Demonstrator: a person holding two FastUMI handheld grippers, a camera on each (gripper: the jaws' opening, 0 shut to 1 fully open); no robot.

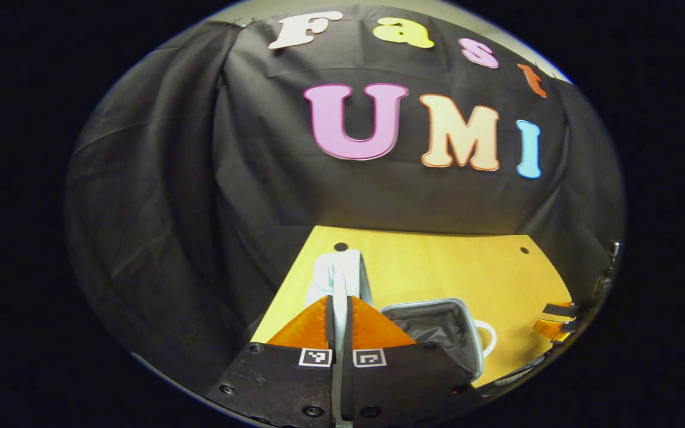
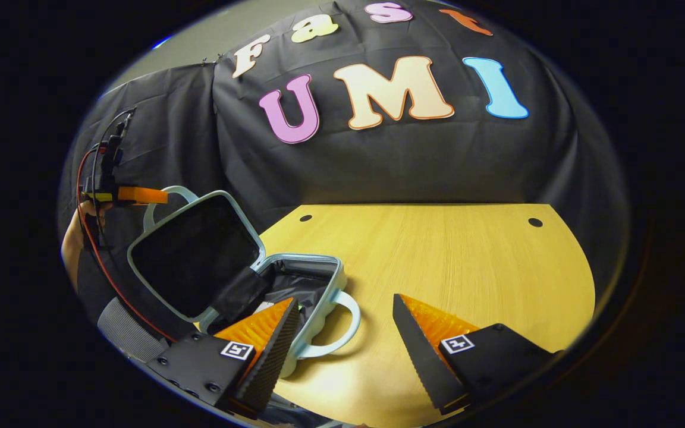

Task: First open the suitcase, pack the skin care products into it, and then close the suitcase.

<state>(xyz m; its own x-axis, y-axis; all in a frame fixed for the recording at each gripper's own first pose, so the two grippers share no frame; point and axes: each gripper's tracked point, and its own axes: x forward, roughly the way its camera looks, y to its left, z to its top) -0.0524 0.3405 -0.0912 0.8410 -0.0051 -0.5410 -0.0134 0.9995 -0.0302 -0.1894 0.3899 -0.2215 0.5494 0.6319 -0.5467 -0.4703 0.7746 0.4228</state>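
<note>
In the right gripper view the pale blue suitcase (image 2: 295, 279) lies open on the wooden table, its lid (image 2: 194, 255) tilted up at the left. The left gripper (image 2: 140, 195) grips the lid's handle (image 2: 167, 193) from above. My right gripper (image 2: 345, 300) is open over the base's front handle (image 2: 348, 327), with one finger (image 2: 271, 339) overlapping the base's near edge. In the left gripper view my left gripper (image 1: 342, 324) is shut on the lid's handle (image 1: 342, 273), seen edge-on. The grey-lined base (image 1: 437, 327) lies to its right. That finger hides most of the inside.
The wooden table (image 2: 467, 261) stretches right of the suitcase, with small dark holes near its far corners. Black cloth walls it at the back and sides. A person's hand (image 2: 72, 238) and sleeve (image 2: 122, 333) are at the left. The right gripper (image 1: 556, 321) shows at the table's right edge.
</note>
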